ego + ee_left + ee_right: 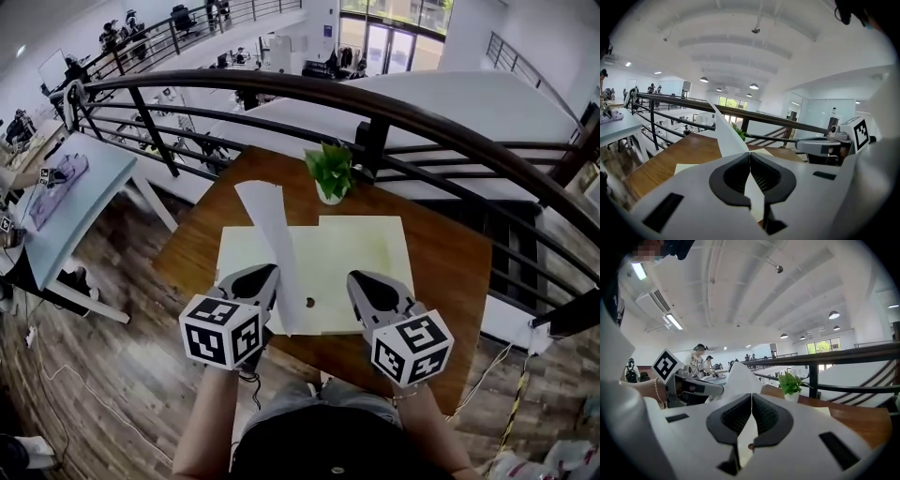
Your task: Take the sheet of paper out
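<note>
Left gripper (267, 274) pinches the white sheet of paper (270, 230), which stands raised over the cream folder (366, 253). Right gripper (362, 281), jaws pressed together and empty, is at the folder's near edge.

Standing at a brown wooden table (455, 272) against a dark curved railing (441, 131), overlooking a lower office level. Resting on a wood-plank floor (103, 375), near a pale blue table (89, 178). Glowing from round lamps (753, 86) under a white arched ceiling (740, 42). Taking in daylight through tall windows (394, 42).
</note>
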### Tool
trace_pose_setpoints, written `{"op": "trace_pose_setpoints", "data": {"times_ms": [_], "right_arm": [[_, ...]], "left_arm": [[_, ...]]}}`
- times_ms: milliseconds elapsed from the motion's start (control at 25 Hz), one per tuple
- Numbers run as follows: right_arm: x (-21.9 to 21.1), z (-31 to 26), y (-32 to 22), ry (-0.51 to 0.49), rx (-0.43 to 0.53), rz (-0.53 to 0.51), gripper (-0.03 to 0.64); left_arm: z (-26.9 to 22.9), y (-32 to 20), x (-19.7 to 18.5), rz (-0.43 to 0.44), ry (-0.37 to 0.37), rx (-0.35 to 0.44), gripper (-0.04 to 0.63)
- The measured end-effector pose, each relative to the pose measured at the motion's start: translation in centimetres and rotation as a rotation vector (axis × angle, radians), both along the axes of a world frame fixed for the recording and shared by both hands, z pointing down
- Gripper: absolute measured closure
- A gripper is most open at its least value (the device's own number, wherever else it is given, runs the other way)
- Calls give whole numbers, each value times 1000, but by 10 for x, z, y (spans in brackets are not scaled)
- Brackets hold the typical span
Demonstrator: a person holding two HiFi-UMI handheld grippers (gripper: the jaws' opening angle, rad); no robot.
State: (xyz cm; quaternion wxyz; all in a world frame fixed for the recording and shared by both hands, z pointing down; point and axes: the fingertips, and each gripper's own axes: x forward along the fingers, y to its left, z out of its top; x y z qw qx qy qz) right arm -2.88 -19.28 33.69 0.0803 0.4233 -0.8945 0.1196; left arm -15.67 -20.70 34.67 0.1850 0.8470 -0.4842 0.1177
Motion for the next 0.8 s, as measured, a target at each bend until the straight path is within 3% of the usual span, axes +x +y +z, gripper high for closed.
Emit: {"op": "trace_pose_setpoints", "data": {"times_ms": [440, 800], "right_arm": [[0, -26, -6, -35, 69, 3, 589], [2, -16, -14, -22, 42, 7, 589]], "left_arm": [[-21, -2, 9, 51, 54, 70, 575], [-19, -7, 16, 67, 53, 69, 575]]}}
